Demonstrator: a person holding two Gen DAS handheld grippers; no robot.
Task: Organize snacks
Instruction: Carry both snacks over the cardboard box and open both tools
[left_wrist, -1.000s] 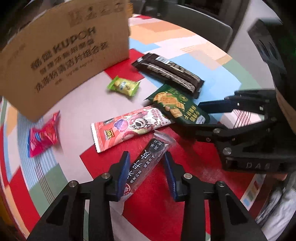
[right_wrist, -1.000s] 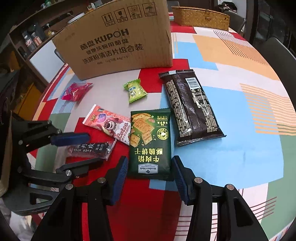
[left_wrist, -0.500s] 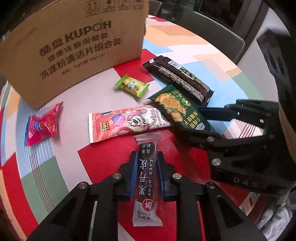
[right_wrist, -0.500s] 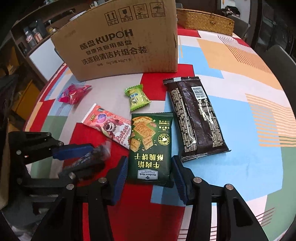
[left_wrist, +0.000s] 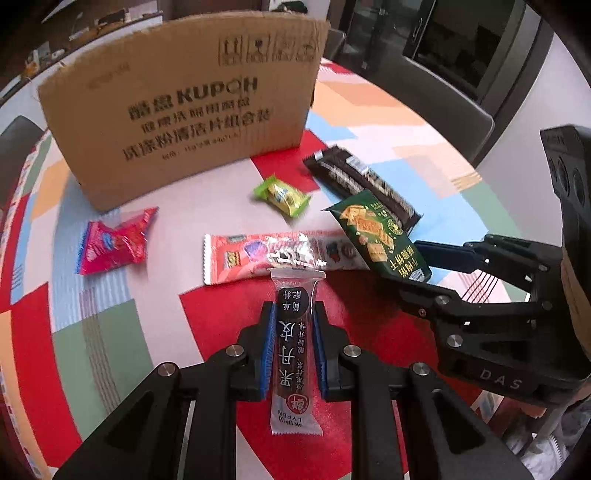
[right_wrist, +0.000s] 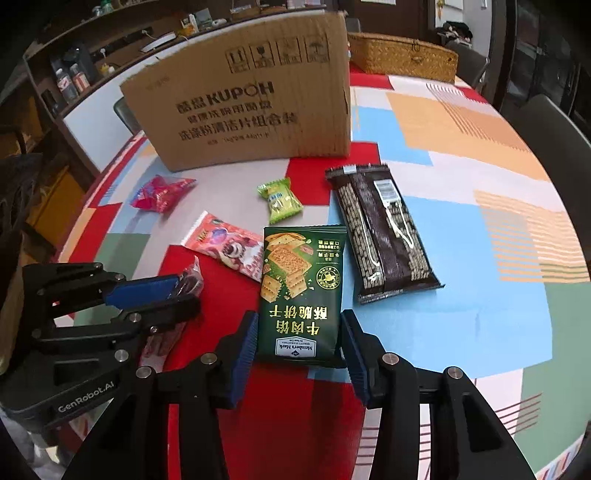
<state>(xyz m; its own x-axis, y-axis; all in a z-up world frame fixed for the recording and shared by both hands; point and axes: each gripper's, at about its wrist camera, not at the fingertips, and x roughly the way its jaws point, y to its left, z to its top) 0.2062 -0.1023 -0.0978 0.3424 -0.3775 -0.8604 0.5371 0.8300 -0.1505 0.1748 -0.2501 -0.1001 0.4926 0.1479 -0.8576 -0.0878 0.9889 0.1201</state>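
Blue pads of the left gripper are clamping a slim dark fruit-leather bar at the lower centre of the left wrist view, lifting it off the patchwork tablecloth. Above it a pink Lotso snack pack is lying crosswise, with a red candy pouch at the left, a green candy and a dark brown biscuit pack higher up, all in front of the cardboard KUPOH box. At the right the right gripper is straddling a green beef-floss cracker packet.

In the right wrist view, the right gripper is sitting at the lower centre, its jaws closing around the cracker packet, pads just beside its edges; whether they are pressing I cannot tell. A wicker basket is standing at the top.
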